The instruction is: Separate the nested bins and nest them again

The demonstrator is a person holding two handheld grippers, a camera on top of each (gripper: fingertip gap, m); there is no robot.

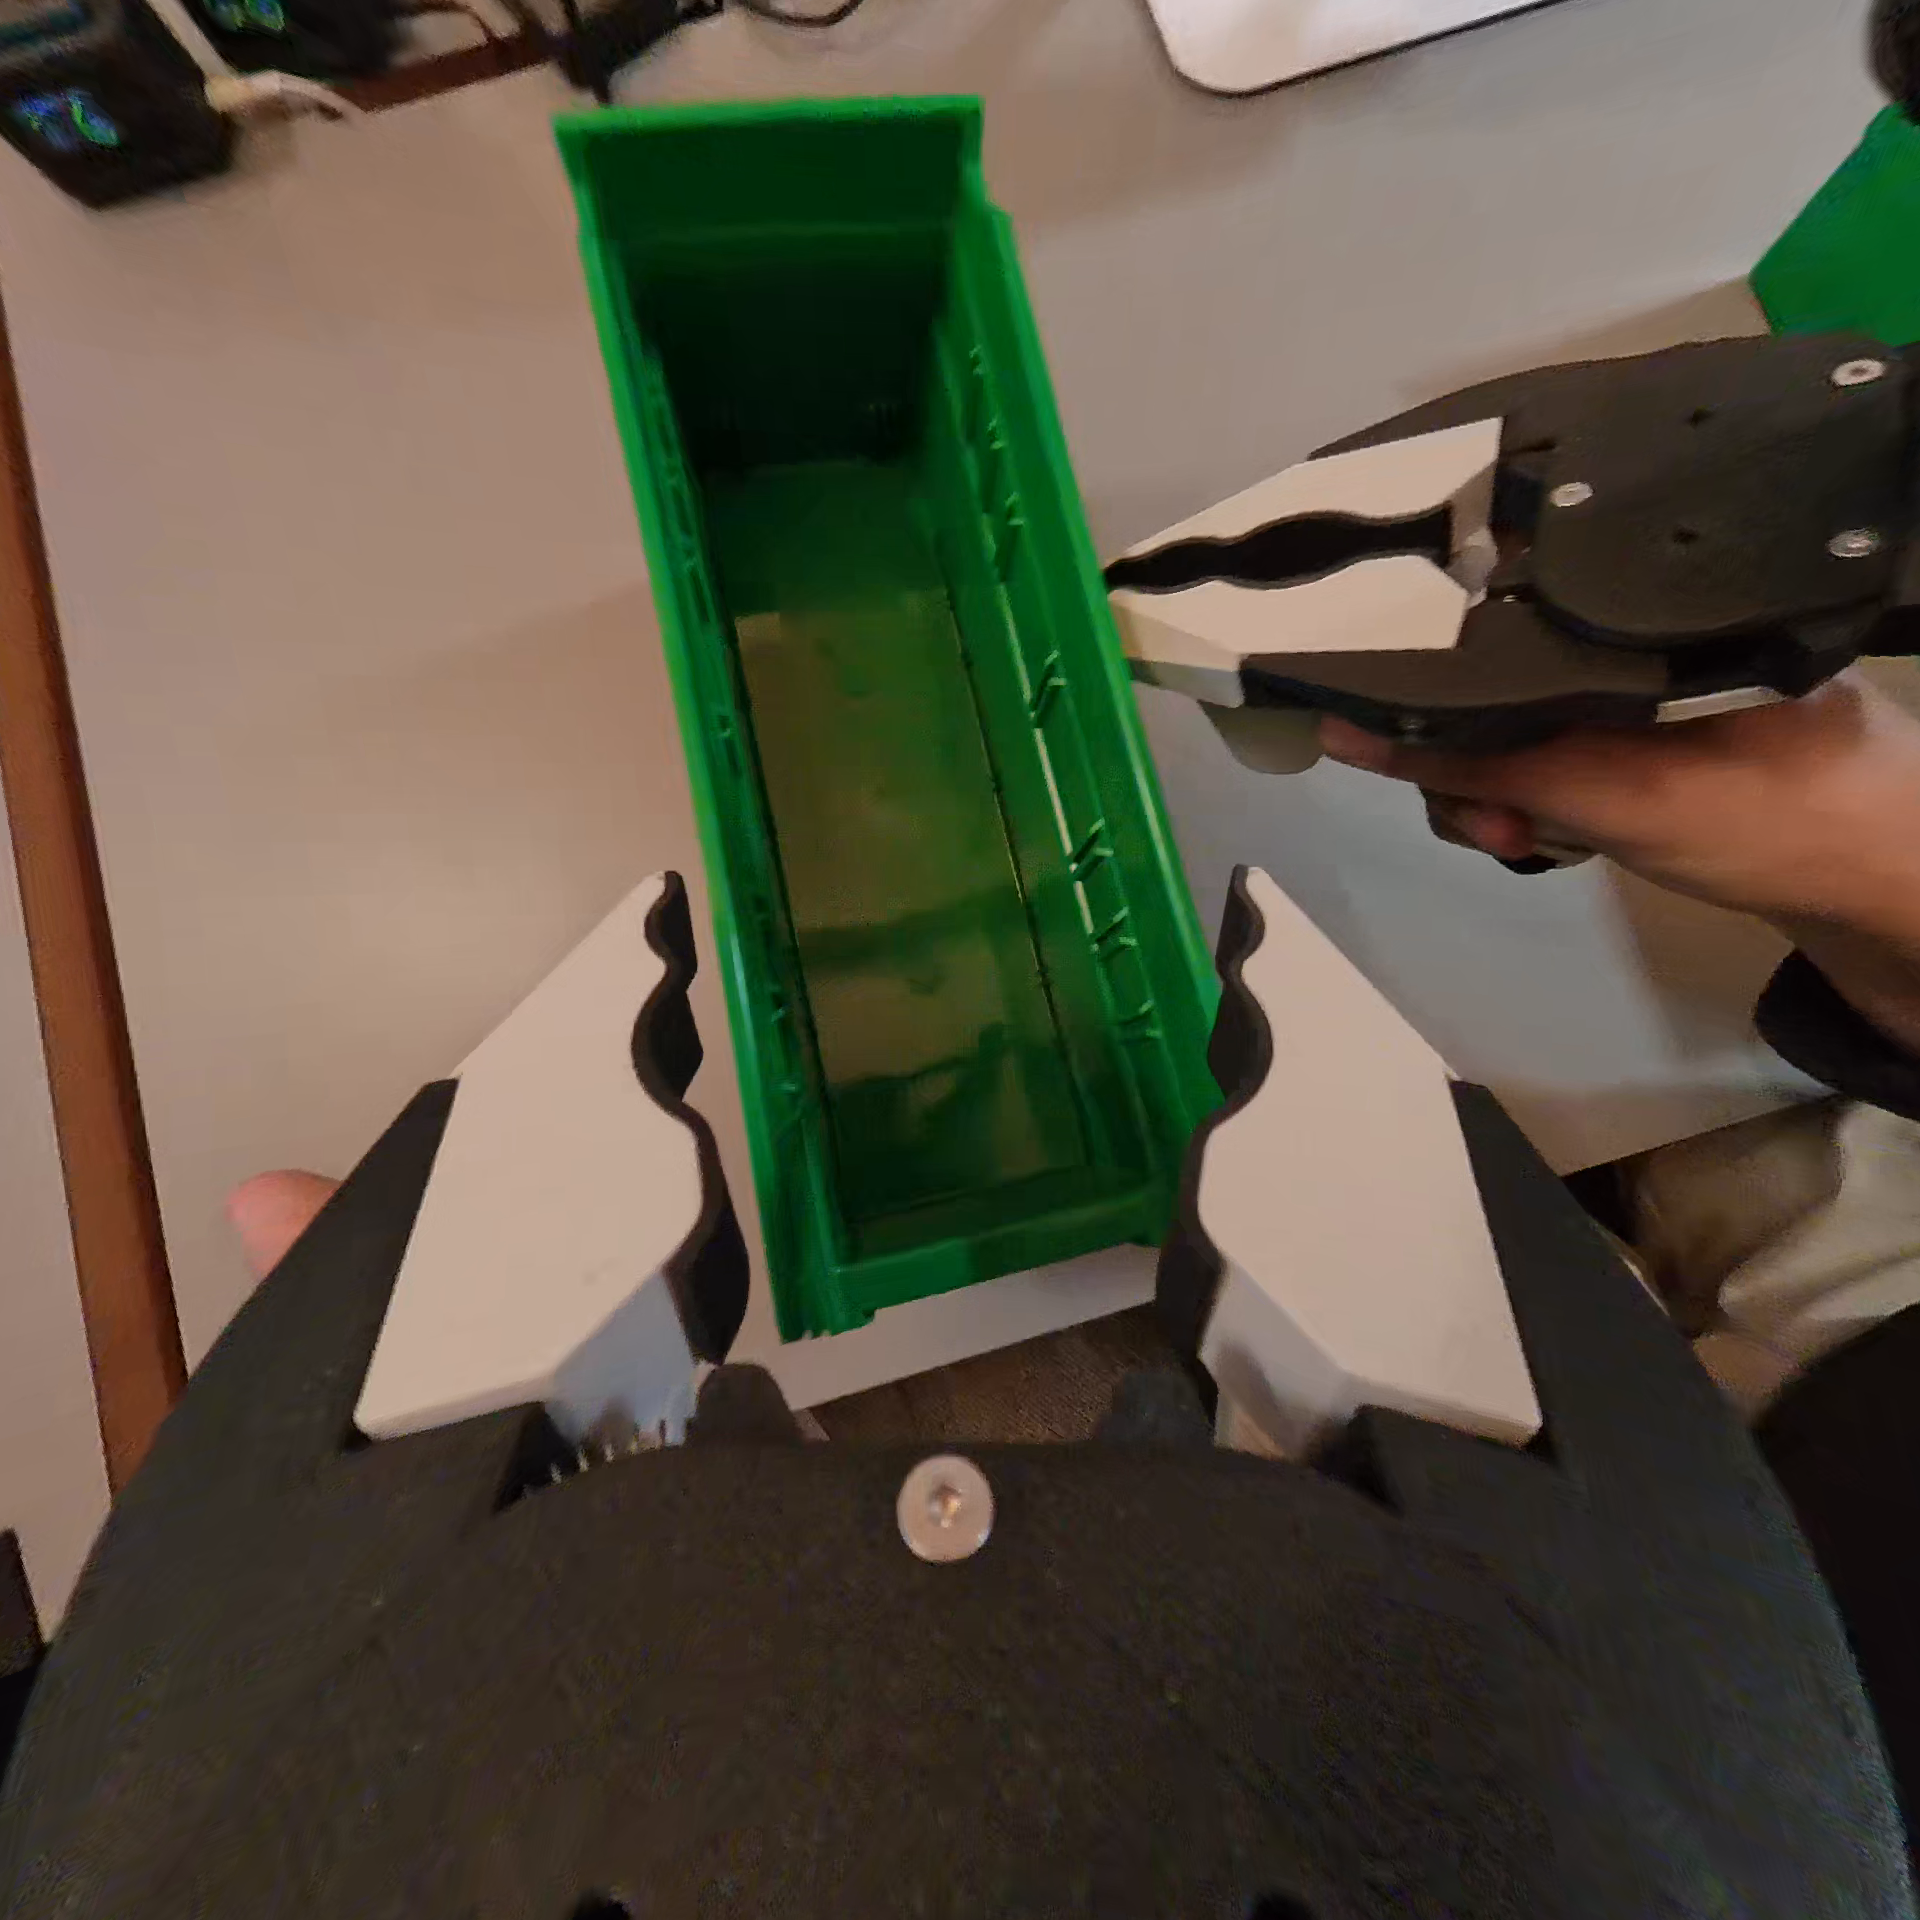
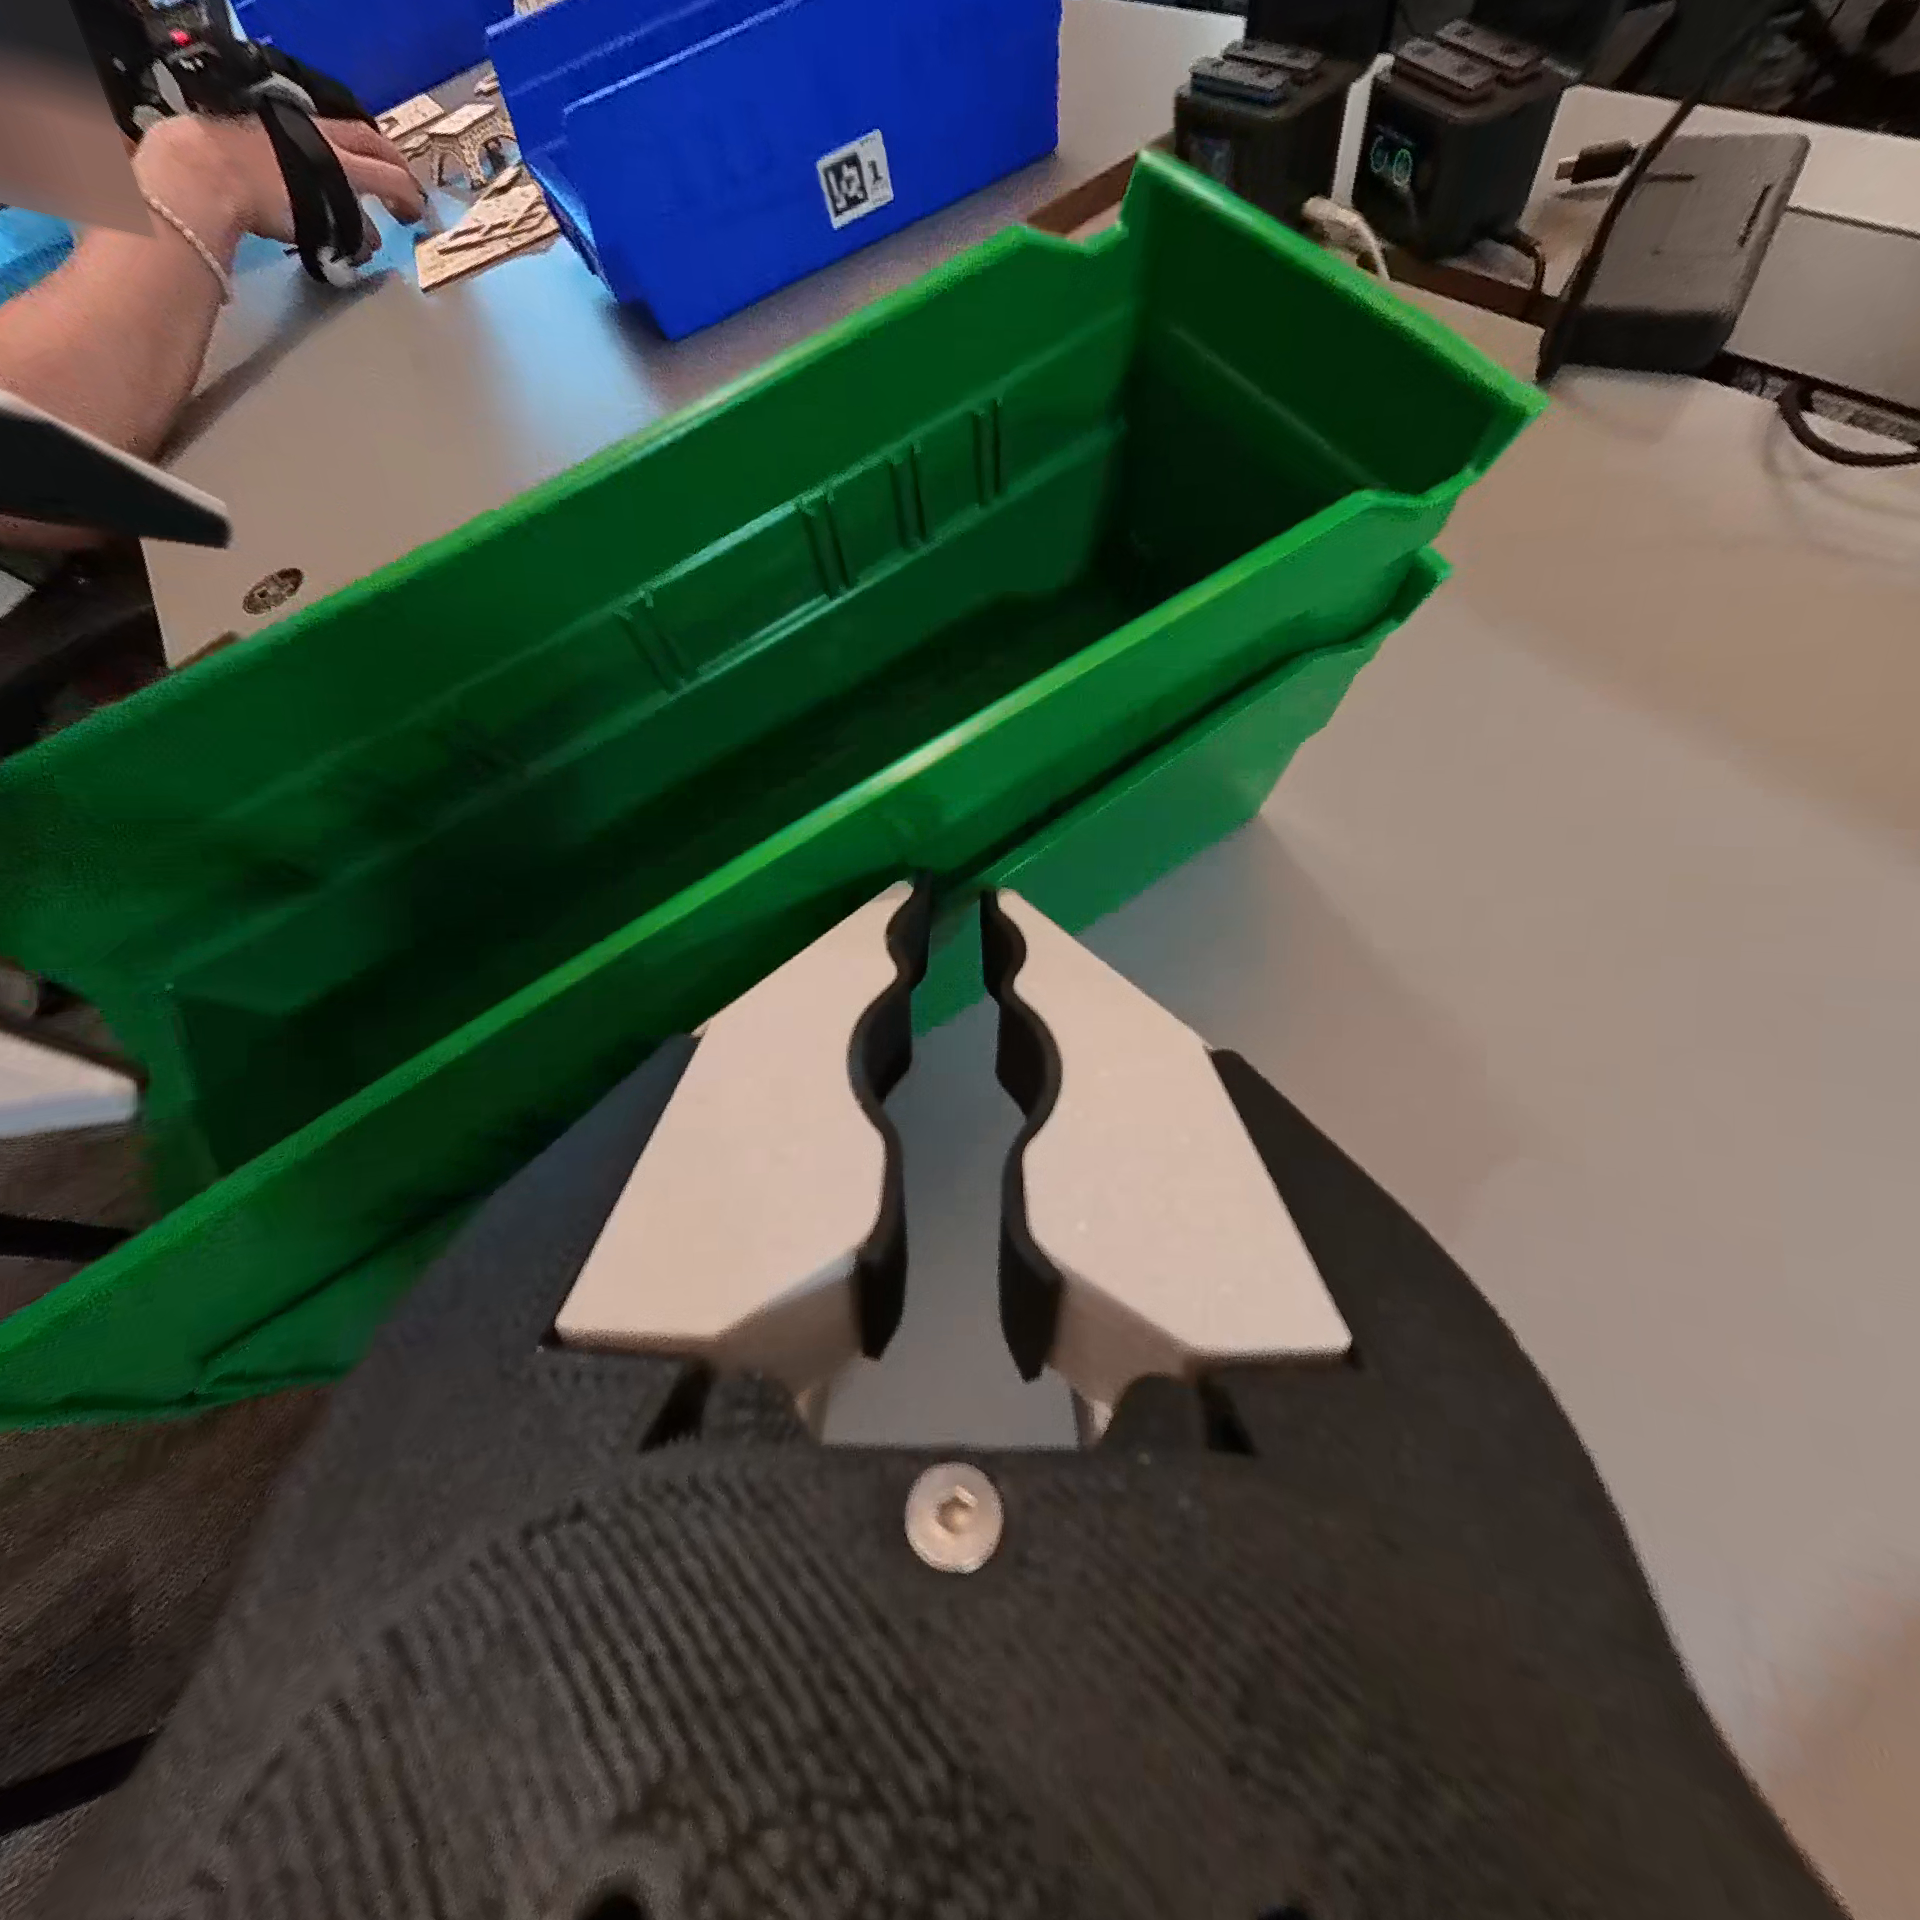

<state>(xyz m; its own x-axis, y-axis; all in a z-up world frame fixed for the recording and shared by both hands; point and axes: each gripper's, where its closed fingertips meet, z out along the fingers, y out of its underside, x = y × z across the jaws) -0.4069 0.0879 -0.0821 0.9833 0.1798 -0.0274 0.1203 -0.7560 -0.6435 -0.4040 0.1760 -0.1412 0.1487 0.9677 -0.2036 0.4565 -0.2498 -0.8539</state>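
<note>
Left gripper (image 1: 956,1049) gapes wide at the nested green bins' (image 1: 894,727) desk-edge end; right gripper (image 2: 951,904), nearly closed, apparently noses under the upper rim, ready to separate them.

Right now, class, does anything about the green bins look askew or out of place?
Yes. In the right wrist view the upper green bin sits skewed in the lower green bin: its rim rides above the lower rim, with a gap at the far corner.

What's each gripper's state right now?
Left gripper: open, straddling the near end of the green bins, gripping nothing.
Right gripper: nearly closed at the green bins' long-side rim; whether it grips cannot be told.
</note>
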